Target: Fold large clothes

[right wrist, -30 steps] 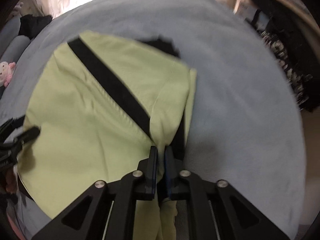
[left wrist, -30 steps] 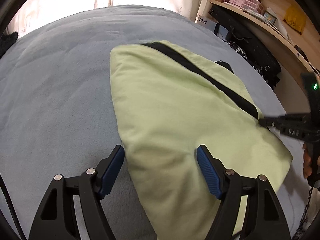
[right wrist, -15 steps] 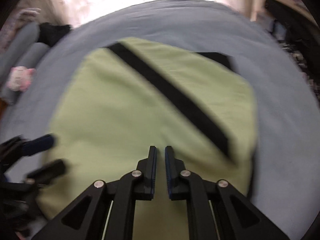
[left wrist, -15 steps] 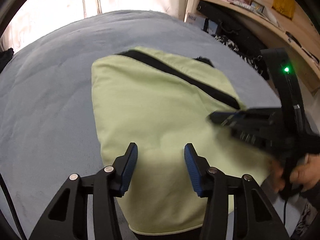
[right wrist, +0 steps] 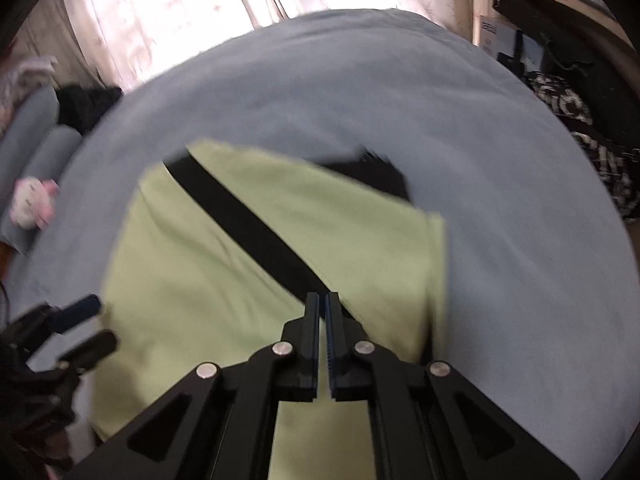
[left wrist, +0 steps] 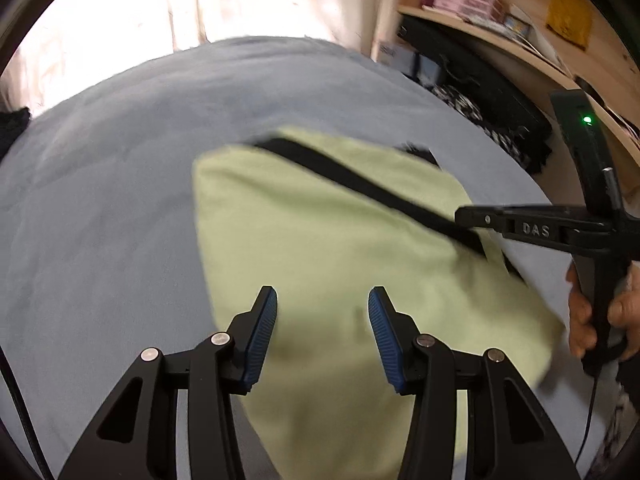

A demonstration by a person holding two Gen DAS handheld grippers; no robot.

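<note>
A light green garment (left wrist: pixel 320 240) with a black stripe (left wrist: pixel 360 188) lies folded on the blue-grey bed (left wrist: pixel 100 200). My left gripper (left wrist: pixel 322 300) hovers over its near part, half open, with nothing between its blue pads (left wrist: pixel 260 332). In the right wrist view, the garment (right wrist: pixel 192 280) and its stripe (right wrist: pixel 248 224) lie below my right gripper (right wrist: pixel 322 300), which is shut and empty above the cloth. The right gripper (left wrist: pixel 460 214) also shows in the left wrist view, held by a hand (left wrist: pixel 580 320) over the garment's right edge. The left gripper (right wrist: pixel 88 324) appears blurred at the left edge.
Bright curtains (left wrist: pixel 200 8) hang behind the bed. A wooden shelf with boxes (left wrist: pixel 480 0) and dark bags (left wrist: pixel 500 92) stands to the right. Grey pillows (right wrist: pixel 44 148), a pink plush toy (right wrist: pixel 32 204) and dark clothing (right wrist: pixel 88 104) lie at the bed's left side.
My right gripper let go of the lifted green fold, which now lies flat, and drew back shut. My left gripper's jaws narrowed and it rose off the garment's edge.
</note>
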